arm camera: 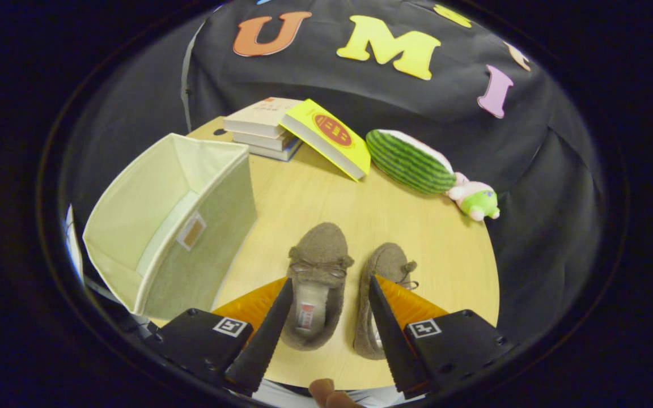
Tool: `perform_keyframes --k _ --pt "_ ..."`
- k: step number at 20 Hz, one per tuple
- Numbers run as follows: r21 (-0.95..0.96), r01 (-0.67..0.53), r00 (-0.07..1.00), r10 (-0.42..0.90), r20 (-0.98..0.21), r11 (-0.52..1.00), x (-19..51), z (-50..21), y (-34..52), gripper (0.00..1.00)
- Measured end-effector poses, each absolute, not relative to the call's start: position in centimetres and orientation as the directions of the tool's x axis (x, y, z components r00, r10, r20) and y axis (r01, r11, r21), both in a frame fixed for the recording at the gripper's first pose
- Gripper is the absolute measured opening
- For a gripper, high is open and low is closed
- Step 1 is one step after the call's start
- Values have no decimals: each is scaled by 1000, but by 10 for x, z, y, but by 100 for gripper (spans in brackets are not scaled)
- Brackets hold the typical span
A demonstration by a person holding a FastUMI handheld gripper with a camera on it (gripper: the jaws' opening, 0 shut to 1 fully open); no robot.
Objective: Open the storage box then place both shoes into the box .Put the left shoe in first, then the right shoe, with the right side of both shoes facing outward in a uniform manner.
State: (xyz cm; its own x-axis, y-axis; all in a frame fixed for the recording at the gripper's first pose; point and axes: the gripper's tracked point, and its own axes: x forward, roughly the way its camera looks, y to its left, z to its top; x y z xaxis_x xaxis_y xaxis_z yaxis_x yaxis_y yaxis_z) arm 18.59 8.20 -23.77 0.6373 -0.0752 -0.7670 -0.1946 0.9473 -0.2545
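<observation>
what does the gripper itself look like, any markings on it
The gripper has two long, tapering, wedge-shaped fingers, each mounted on a blocky black housing. Each housing carries a small white square tag with a black pattern. Translucent orange panels sit beside the fingers. No cables are visible.

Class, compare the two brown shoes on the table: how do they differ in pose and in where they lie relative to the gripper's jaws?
The left shoe lies between the open jaws of the gripper, its opening fully visible. The right shoe lies partly under one jaw, tilted slightly, mostly hiding its opening. Both are brown, fuzzy, bow-trimmed, toes pointing away.
</observation>
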Motion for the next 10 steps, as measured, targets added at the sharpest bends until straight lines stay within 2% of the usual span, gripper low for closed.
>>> perform_keyframes --k 2,4,6,7,8,10 --pt "-208 -142 558 -95 -824 968 184 -258 69 88" --pt "-123 -102 466 -62 -883 987 184 -281 68 87" --pt "-83 -89 436 -36 -899 993 190 -293 66 86" --pt "-82 -83 436 -37 -899 993 193 -296 64 82" --pt "-69 -79 432 -29 -901 994 197 -301 65 69" --pt "-12 -85 348 18 -937 996 190 -319 74 44"
